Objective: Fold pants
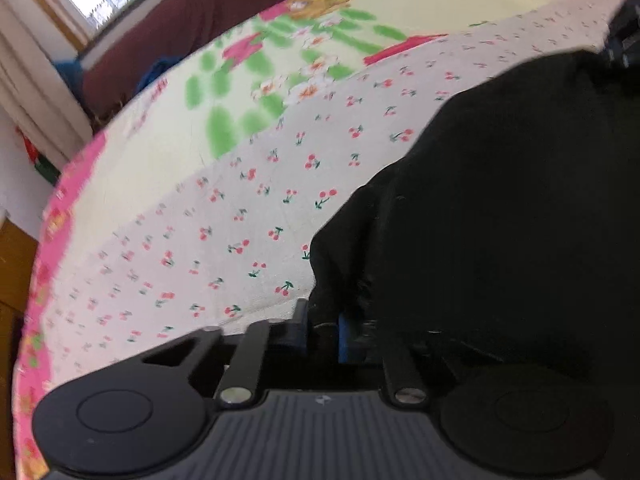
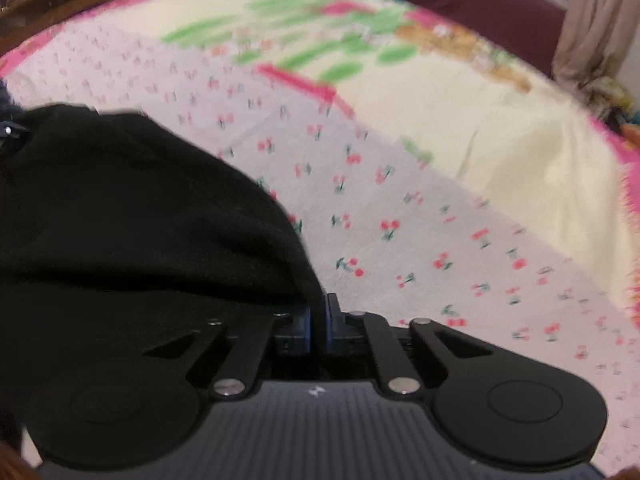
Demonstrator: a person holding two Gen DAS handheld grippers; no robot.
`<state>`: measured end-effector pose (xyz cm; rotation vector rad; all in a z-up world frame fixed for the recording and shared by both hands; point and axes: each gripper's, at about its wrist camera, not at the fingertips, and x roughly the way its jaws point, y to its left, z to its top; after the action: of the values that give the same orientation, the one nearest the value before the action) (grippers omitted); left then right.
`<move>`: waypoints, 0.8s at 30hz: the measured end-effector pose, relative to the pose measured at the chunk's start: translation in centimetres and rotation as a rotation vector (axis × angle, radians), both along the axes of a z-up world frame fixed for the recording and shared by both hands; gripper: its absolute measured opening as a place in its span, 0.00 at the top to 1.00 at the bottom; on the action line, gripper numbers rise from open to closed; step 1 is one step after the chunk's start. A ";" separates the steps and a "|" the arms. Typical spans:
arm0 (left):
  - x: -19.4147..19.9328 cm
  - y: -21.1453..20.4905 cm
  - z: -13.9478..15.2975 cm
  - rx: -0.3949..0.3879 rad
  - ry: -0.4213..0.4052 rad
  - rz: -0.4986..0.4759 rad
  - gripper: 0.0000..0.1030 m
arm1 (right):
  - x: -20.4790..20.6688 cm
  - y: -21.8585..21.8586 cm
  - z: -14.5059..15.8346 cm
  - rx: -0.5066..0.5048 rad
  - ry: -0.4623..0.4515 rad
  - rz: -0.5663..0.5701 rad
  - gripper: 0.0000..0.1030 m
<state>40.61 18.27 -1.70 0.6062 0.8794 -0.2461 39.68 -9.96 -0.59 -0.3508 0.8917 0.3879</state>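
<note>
pants [image 1: 500, 208] | both jaws clamped on black cloth | cherry-print sheet [image 1: 224, 240] beneath | cloth hides view

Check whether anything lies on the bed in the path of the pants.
Nothing visible does. Both the left gripper and right gripper are shut on the pants, and the cherry-print sheet ahead shows only bare fabric.

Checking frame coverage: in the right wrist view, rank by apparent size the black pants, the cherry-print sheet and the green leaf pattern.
1. black pants, though nearness to the camera inflates them
2. cherry-print sheet, looking about alike, so unsure
3. green leaf pattern, clearly smallest
</note>
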 end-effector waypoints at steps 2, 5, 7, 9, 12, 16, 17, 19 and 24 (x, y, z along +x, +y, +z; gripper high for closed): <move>-1.8 0.3 2.0 -0.023 -0.053 0.002 0.74 | -3.1 -0.5 3.2 0.045 -0.066 -0.004 0.96; -6.0 1.6 6.1 -0.116 -0.142 0.010 0.74 | -9.2 -0.8 7.3 0.085 -0.139 0.011 0.96; -10.2 2.6 8.2 -0.165 -0.183 -0.008 0.74 | -14.8 -1.1 9.5 0.098 -0.176 0.012 0.96; -15.0 3.5 9.4 -0.182 -0.213 -0.017 0.74 | -20.3 -1.2 10.5 0.110 -0.189 0.002 0.96; -22.4 5.2 9.1 -0.242 -0.198 -0.001 0.74 | -27.6 -0.6 9.2 0.118 -0.133 -0.010 0.96; -28.1 6.3 5.0 -0.229 -0.142 0.076 0.74 | -33.5 1.2 2.9 0.060 0.004 -0.037 0.88; -28.7 6.5 3.9 -0.219 -0.124 0.104 0.74 | -34.2 1.7 1.3 0.020 0.018 -0.048 0.88; -29.8 6.9 2.4 -0.225 -0.100 0.138 0.70 | -35.1 3.1 0.3 -0.069 -0.035 -0.025 0.86; -31.1 6.7 2.8 -0.230 -0.136 0.128 0.70 | -35.3 5.5 1.8 -0.105 -0.129 0.084 0.71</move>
<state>9.54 24.94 1.09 0.3464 0.7427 -0.1844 4.42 -4.49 1.26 -0.5058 0.7748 0.3920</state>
